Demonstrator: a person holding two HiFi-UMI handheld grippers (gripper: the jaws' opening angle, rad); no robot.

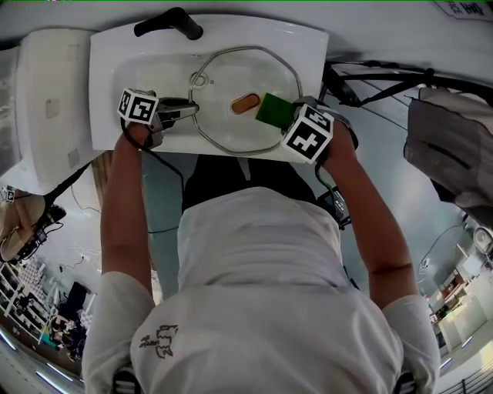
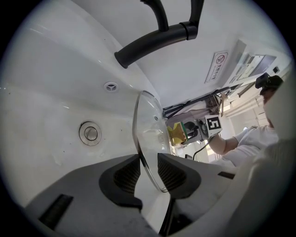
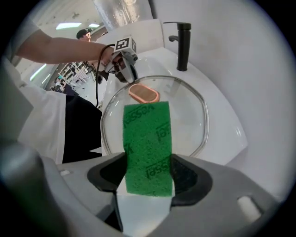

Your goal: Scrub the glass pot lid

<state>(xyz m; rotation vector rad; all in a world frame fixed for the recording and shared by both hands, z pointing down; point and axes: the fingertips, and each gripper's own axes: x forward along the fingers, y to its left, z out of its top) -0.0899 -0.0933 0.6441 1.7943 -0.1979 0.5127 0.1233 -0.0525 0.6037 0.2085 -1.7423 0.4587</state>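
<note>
The glass pot lid [image 1: 231, 77], with a metal rim and a tan oval handle [image 1: 245, 102], hangs over the white sink [image 1: 108, 92]. My left gripper [image 1: 189, 108] is shut on its left rim. In the left gripper view the lid [image 2: 148, 125] runs edge-on between the pads of the left gripper [image 2: 148, 169]. My right gripper [image 1: 286, 115] is shut on a green sponge [image 1: 271, 108] at the lid's right side. In the right gripper view the sponge [image 3: 148, 148] sticks out of the right gripper [image 3: 148, 178] over the lid [image 3: 185, 115]; whether it touches the glass I cannot tell.
A black faucet [image 1: 169, 23] stands at the sink's far edge, and the drain [image 2: 90, 133] shows in the basin. A white fixture [image 1: 46, 100] stands left of the sink. A black rack [image 1: 385, 85] with grey cloth [image 1: 451, 146] is at the right.
</note>
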